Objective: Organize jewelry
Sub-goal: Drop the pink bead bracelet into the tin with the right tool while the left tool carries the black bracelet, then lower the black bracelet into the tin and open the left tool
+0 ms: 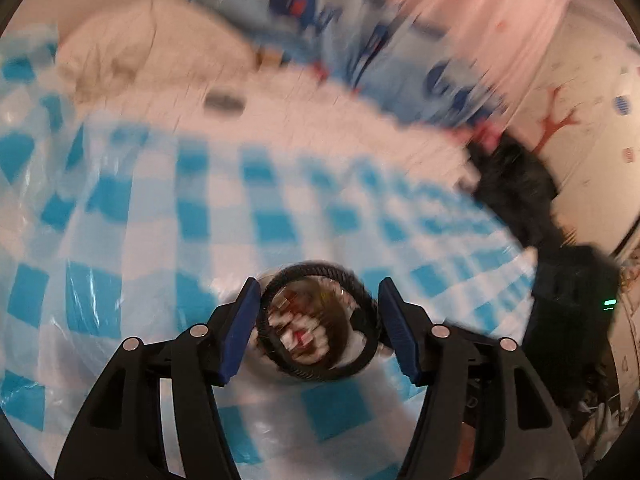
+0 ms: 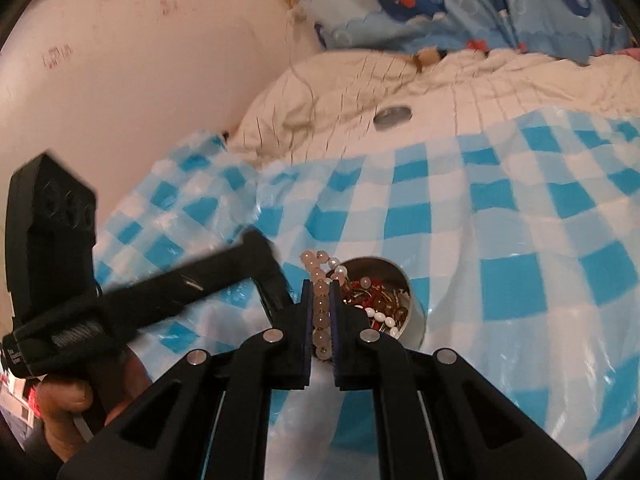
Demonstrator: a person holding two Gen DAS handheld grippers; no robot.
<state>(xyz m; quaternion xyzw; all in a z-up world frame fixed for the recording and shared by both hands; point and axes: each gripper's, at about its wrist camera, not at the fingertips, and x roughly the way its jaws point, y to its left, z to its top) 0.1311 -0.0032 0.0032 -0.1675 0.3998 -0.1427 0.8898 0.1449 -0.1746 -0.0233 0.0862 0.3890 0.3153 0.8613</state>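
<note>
In the left wrist view my left gripper is open, its blue pads on either side of a black ribbed bangle that rests over a small round tin of jewelry. The view is blurred. In the right wrist view my right gripper is shut on a strand of pale pink beads, held just left of the round metal tin with red, gold and pearl pieces. The left gripper's body shows at the left, gripped by a hand.
A blue-and-white checked plastic sheet covers the bed. A cream duvet, a whale-print pillow and a small grey round object lie beyond. A wall stands at the left.
</note>
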